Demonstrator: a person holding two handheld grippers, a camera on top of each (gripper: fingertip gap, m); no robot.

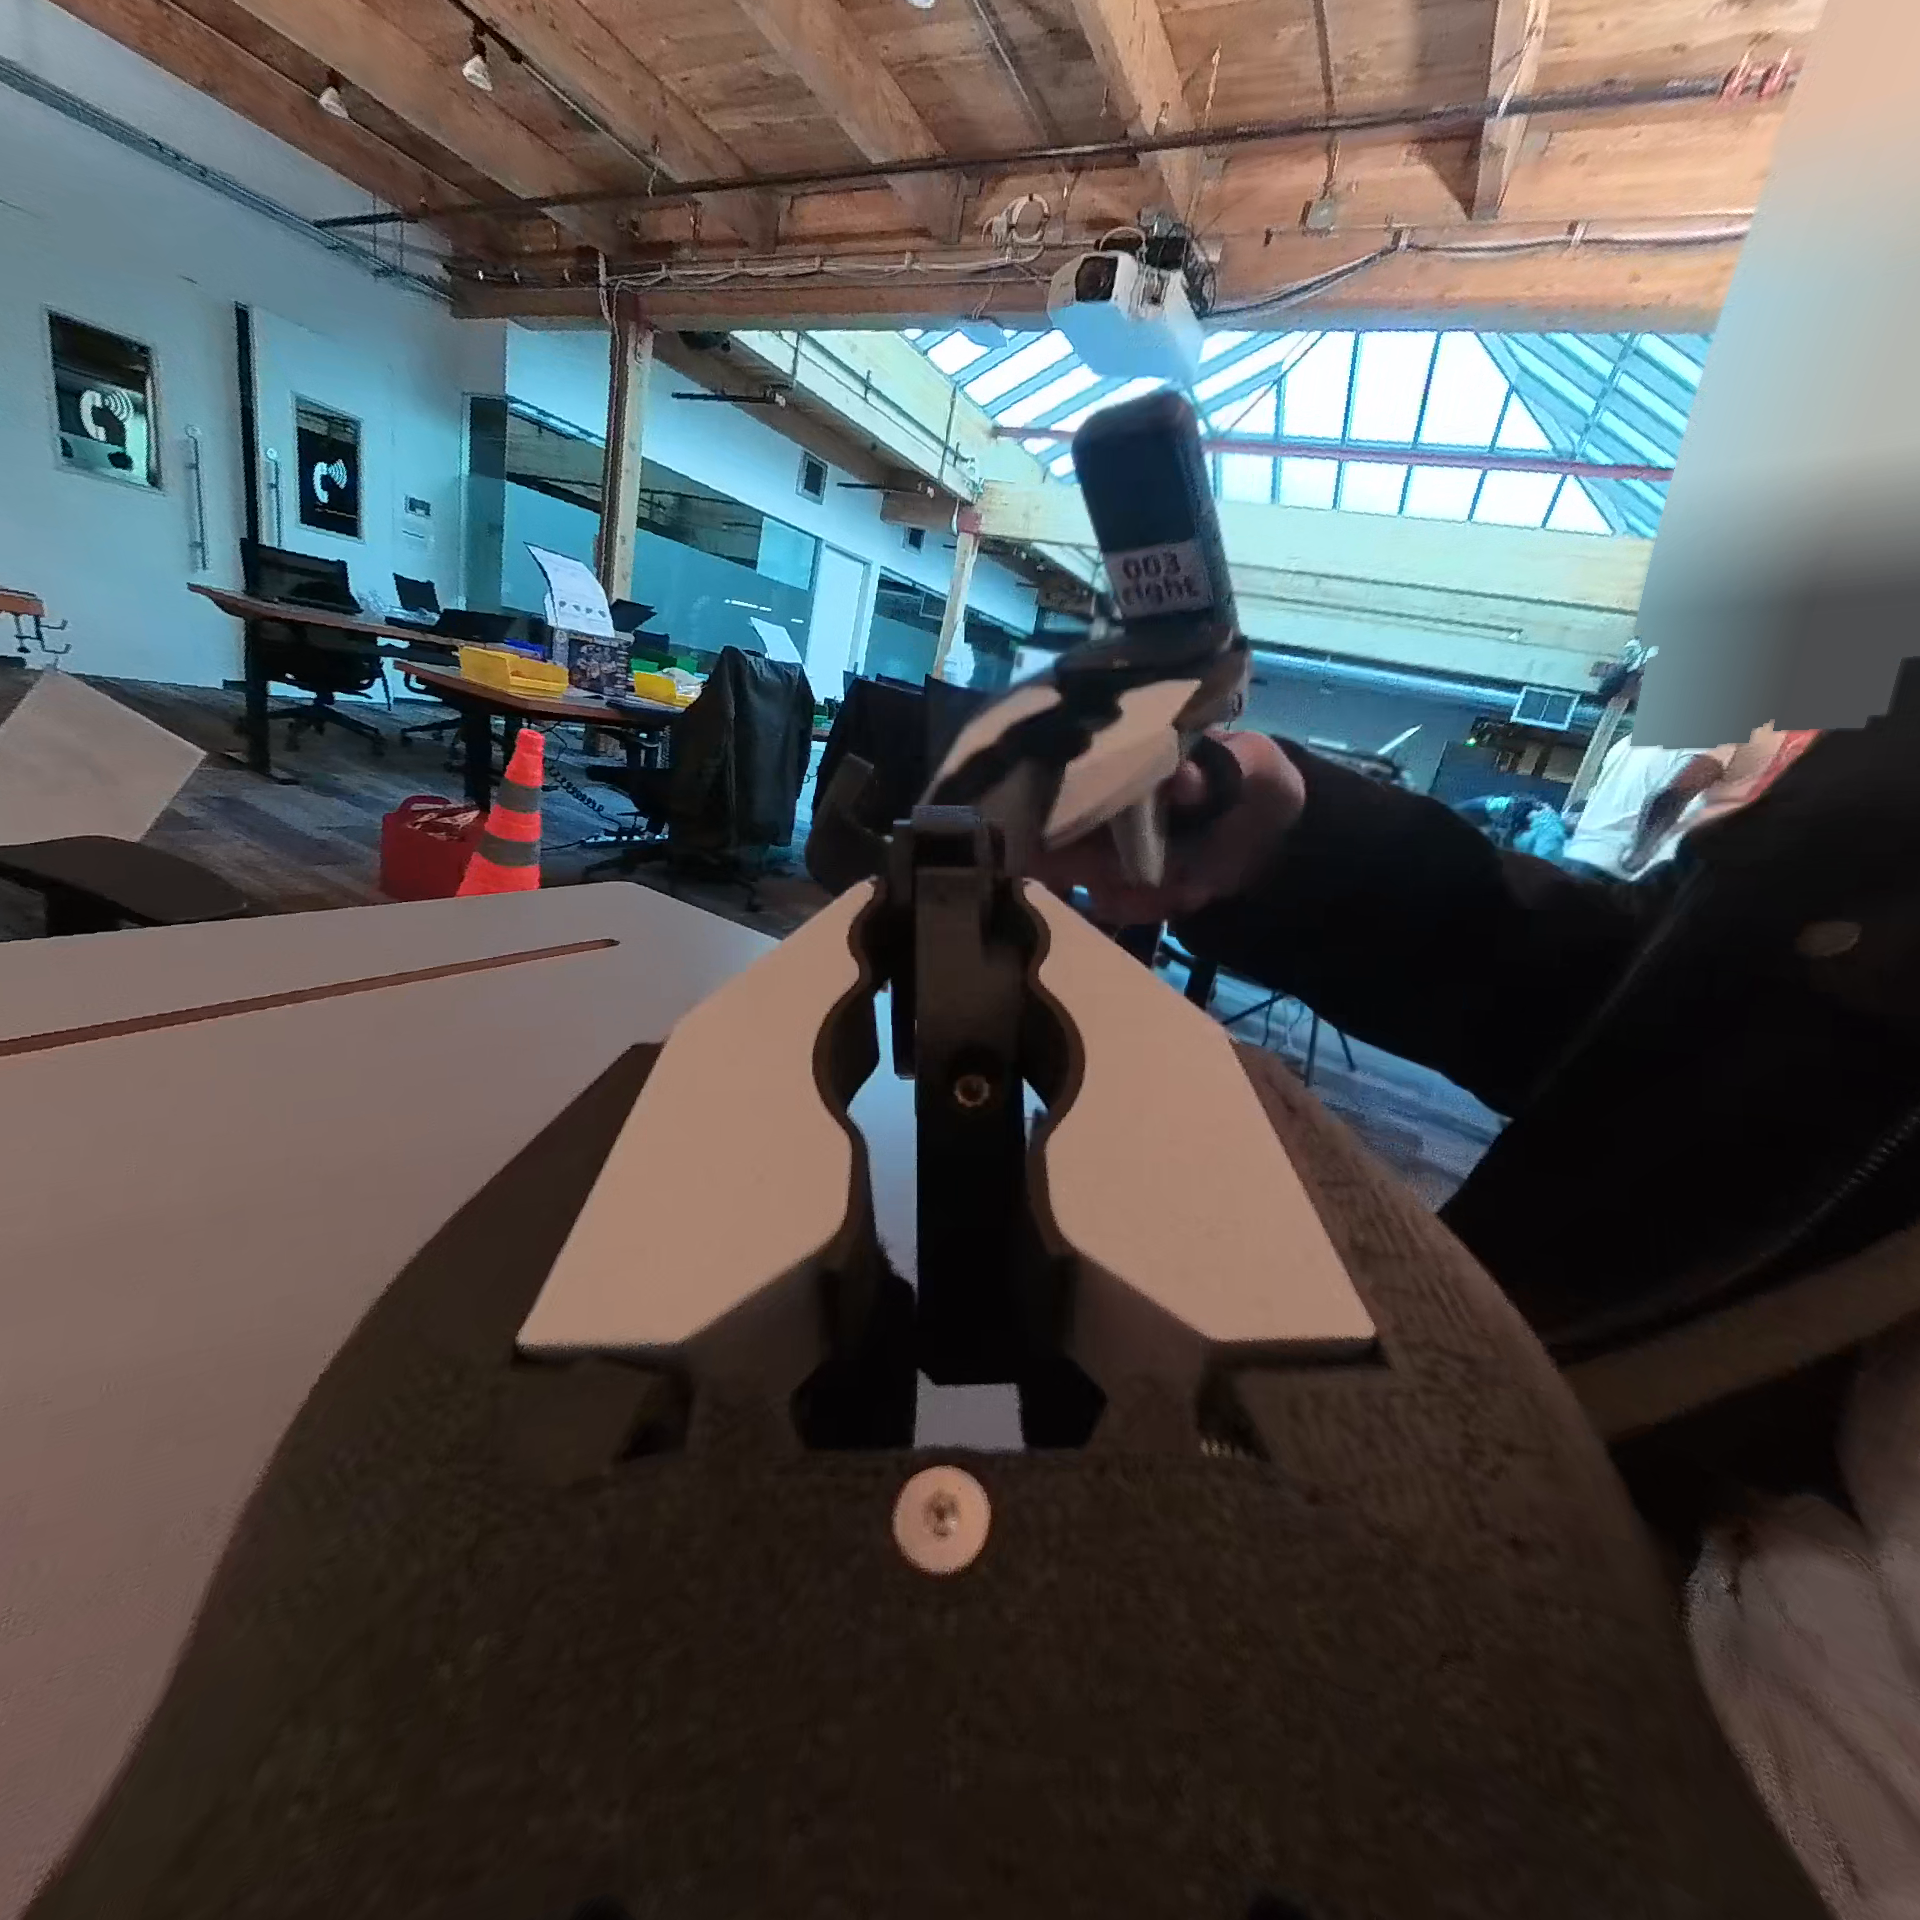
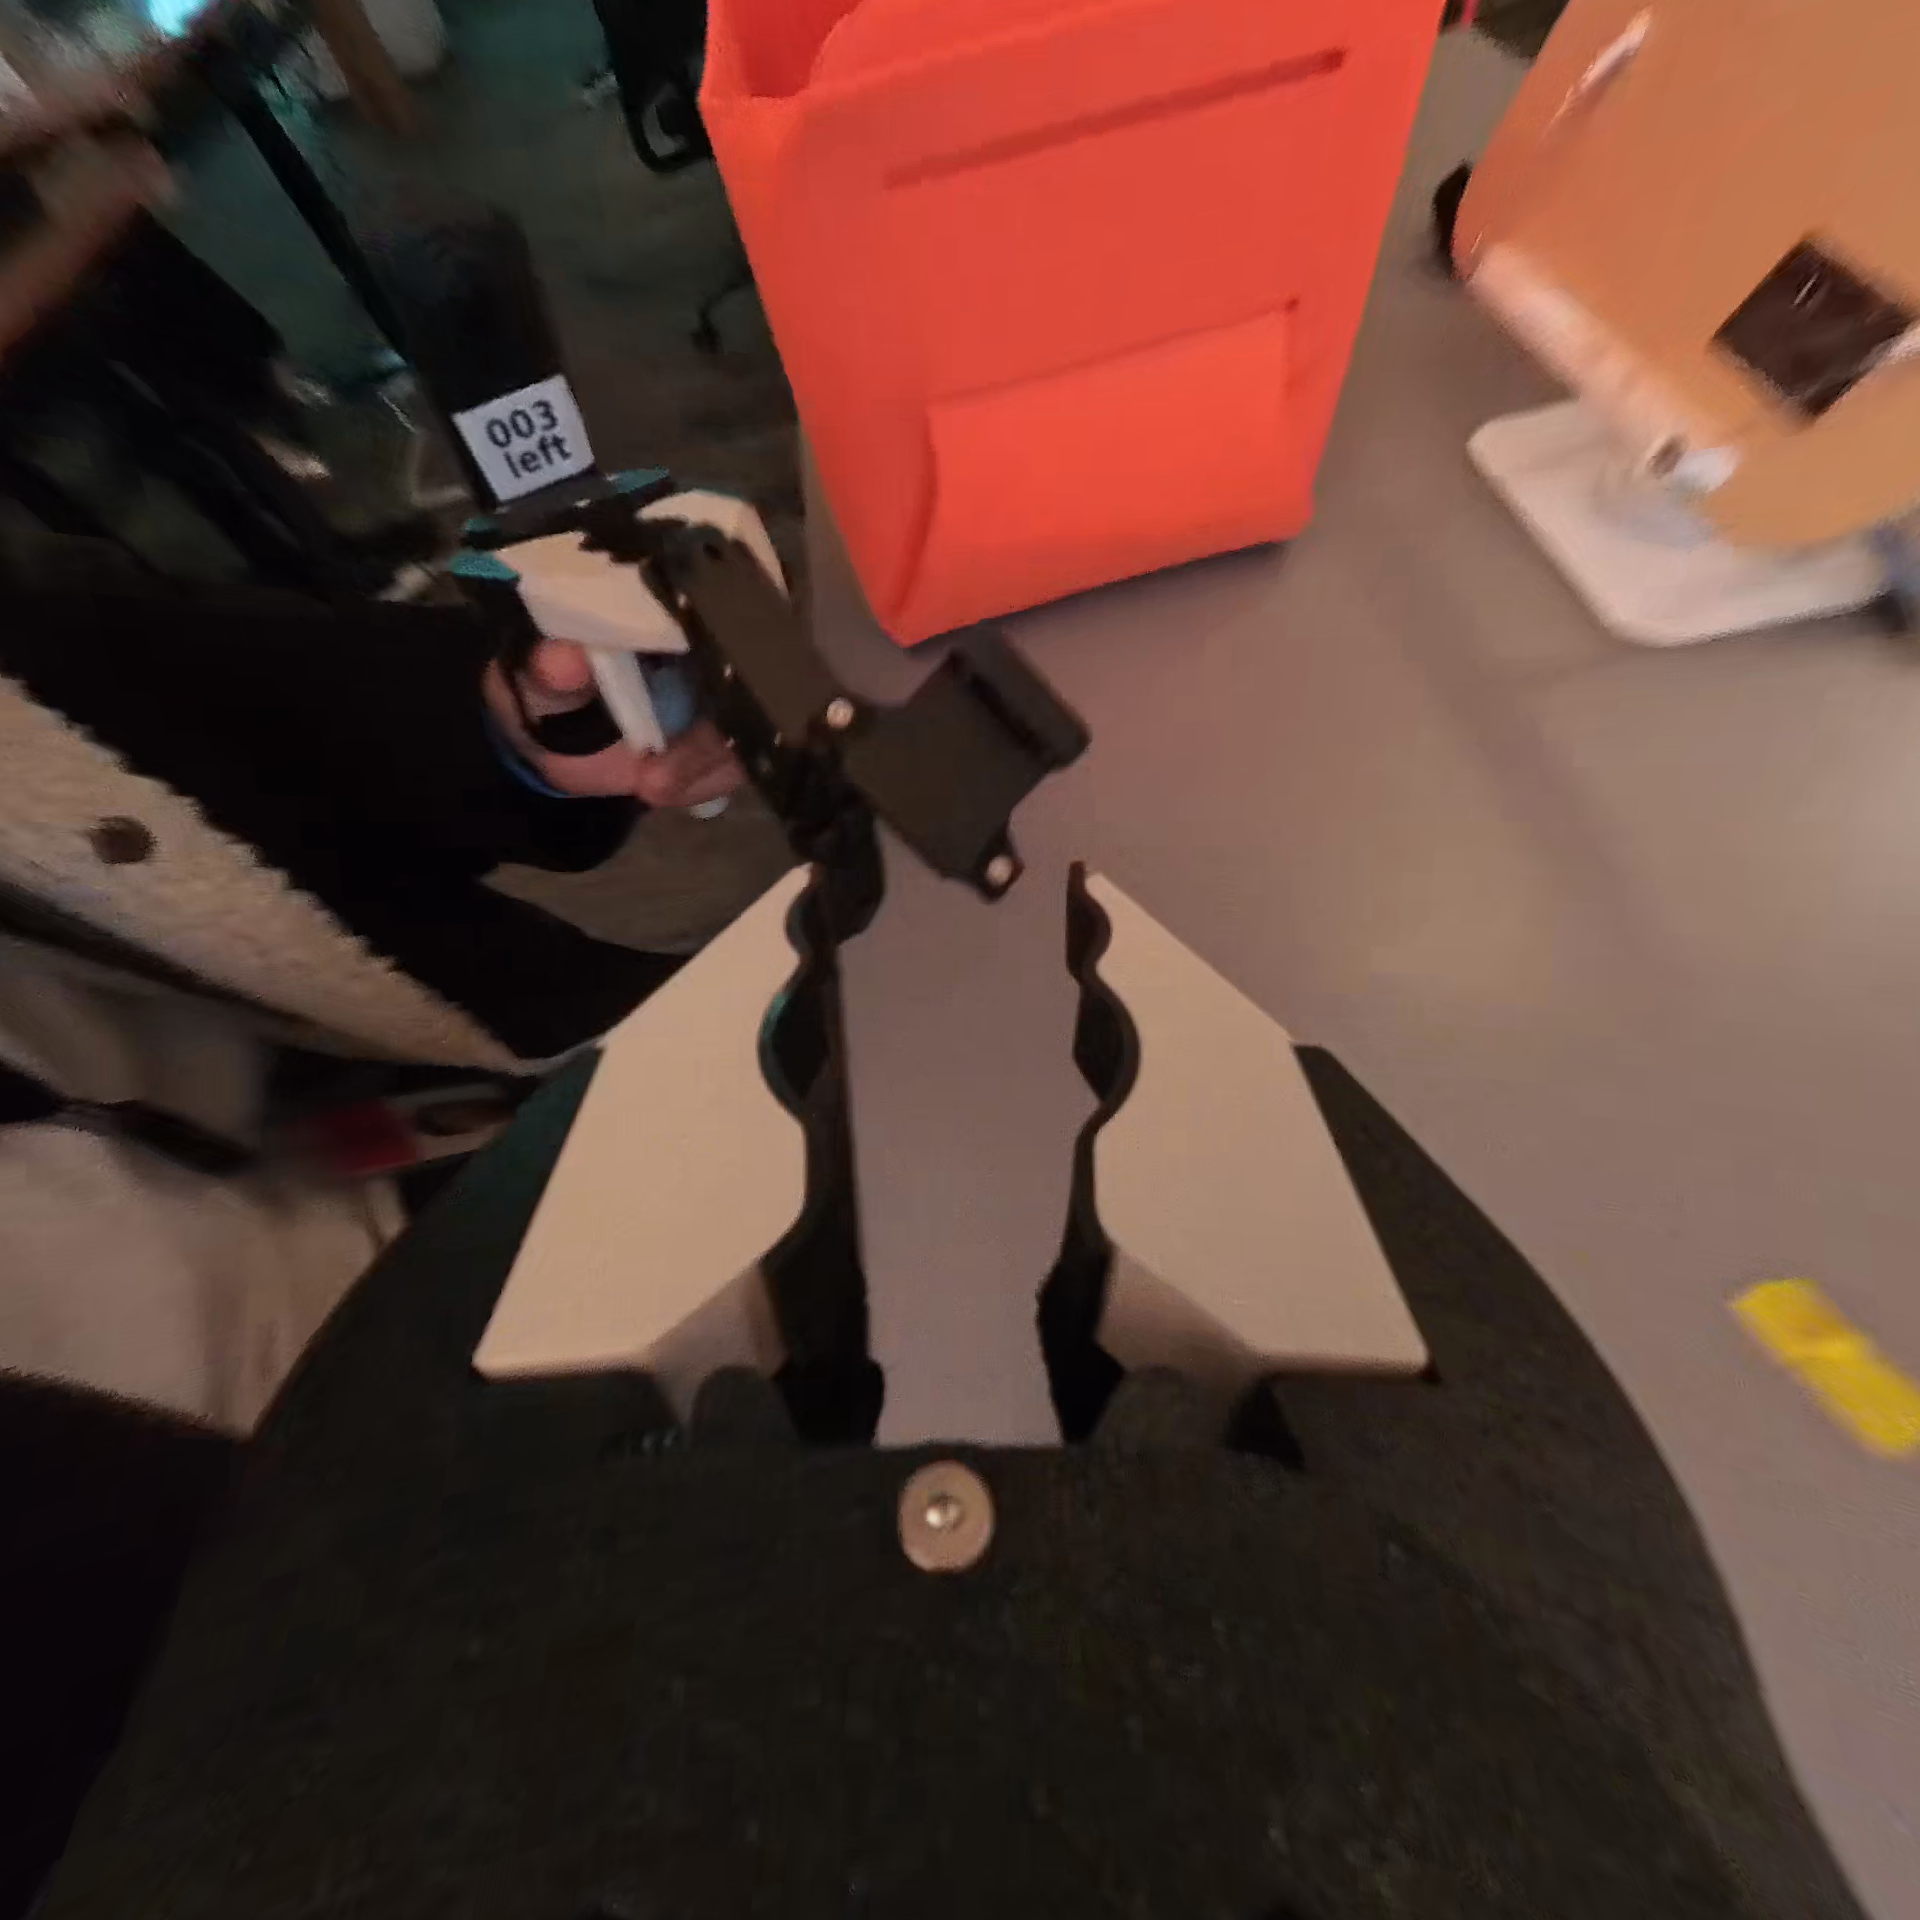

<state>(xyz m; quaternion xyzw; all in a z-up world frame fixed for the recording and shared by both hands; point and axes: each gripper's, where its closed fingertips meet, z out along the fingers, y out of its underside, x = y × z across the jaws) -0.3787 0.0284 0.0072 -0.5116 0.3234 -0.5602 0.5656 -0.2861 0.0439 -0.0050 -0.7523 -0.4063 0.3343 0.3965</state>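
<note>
My left gripper (image 1: 948,894) is shut on a black plastic bracket (image 1: 961,1039) with a small screw, which stands upright between its white fingers. In the right wrist view the left gripper (image 2: 831,727) comes in from the upper left, with a hand on its handle. The bracket (image 2: 956,758) there juts out just beyond my right gripper's tips. My right gripper (image 2: 966,904) is open and empty, with grey floor showing through the gap. In the left wrist view it appears blurred (image 1: 1060,743) just behind the bracket, held by a hand in a black sleeve.
An orange box (image 2: 1039,312) with a slot stands ahead on the grey floor. To the right are a cardboard box (image 2: 1714,260), a white base (image 2: 1621,540) and yellow tape (image 2: 1829,1361). A grey slotted surface (image 1: 260,1143), a traffic cone (image 1: 514,821), desks and chairs lie left.
</note>
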